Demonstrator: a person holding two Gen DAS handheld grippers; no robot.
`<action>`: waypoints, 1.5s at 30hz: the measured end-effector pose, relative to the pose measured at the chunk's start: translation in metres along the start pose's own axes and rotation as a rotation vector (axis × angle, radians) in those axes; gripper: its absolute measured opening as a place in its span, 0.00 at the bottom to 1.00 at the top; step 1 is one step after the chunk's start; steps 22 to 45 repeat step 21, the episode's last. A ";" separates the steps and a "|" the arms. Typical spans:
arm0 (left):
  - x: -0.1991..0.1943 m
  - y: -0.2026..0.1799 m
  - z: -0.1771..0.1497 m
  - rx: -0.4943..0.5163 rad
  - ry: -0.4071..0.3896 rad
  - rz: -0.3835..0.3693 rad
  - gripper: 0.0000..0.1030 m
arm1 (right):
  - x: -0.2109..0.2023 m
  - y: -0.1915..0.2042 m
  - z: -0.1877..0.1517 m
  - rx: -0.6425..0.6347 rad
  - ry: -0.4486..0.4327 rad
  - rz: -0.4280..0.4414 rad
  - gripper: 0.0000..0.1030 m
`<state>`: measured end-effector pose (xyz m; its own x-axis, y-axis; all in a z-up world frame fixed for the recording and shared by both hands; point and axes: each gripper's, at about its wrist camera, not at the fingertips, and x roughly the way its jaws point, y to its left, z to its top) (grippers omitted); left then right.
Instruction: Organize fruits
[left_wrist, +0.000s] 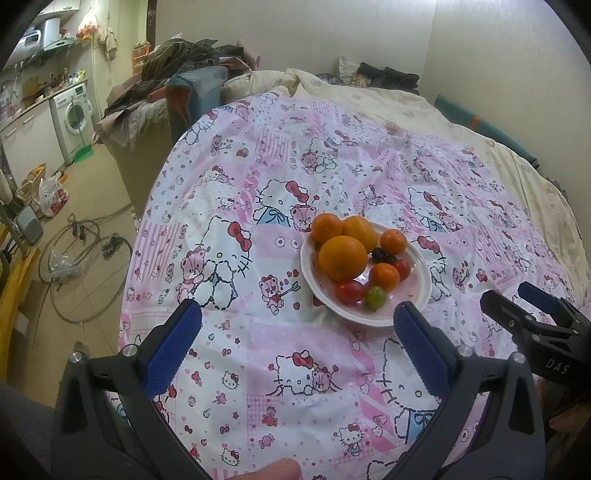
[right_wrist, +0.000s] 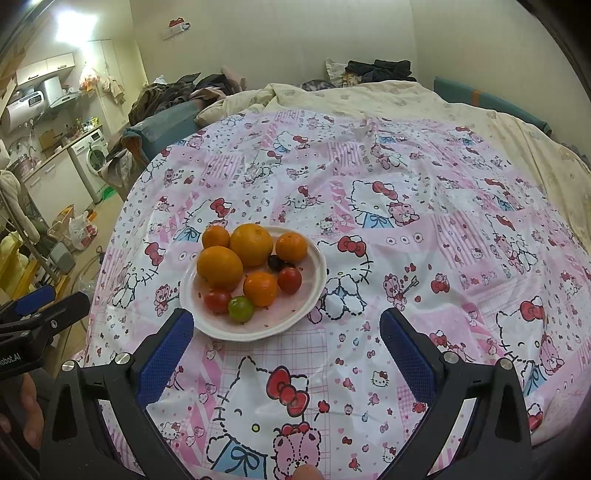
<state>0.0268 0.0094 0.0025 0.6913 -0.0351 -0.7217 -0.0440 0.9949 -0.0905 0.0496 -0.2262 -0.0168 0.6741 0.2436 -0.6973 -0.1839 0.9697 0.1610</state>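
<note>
A white plate (left_wrist: 417, 291) (right_wrist: 314, 266) sits on the pink cartoon bedsheet. It holds several oranges, the largest (left_wrist: 342, 257) (right_wrist: 219, 267) at the plate's left, two red tomatoes (left_wrist: 349, 291) (right_wrist: 218, 300), a green tomato (left_wrist: 375, 297) (right_wrist: 240, 308) and dark small fruits (left_wrist: 380, 254) (right_wrist: 275, 263). My left gripper (left_wrist: 297, 319) is open and empty, hovering just short of the plate's near edge. My right gripper (right_wrist: 286, 326) is open and empty, near the plate's front right. The right gripper also shows at the right of the left wrist view (left_wrist: 532, 306), and the left gripper at the left of the right wrist view (right_wrist: 40, 310).
The bed's left edge (left_wrist: 147, 206) drops to a floor with hoses and bags. A cream duvet (left_wrist: 406, 103) and piled clothes (left_wrist: 177, 62) lie at the bed's far end. A washing machine (left_wrist: 74, 114) stands far left. Walls bound the right side.
</note>
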 end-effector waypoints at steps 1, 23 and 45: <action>0.000 0.000 0.000 -0.001 0.001 -0.001 0.99 | 0.000 0.000 0.000 0.000 -0.001 0.000 1.00; 0.001 -0.004 -0.004 -0.025 0.010 0.006 1.00 | -0.001 0.001 0.000 0.004 0.005 0.004 1.00; 0.001 -0.004 -0.004 -0.025 0.010 0.006 1.00 | -0.001 0.001 0.000 0.004 0.005 0.004 1.00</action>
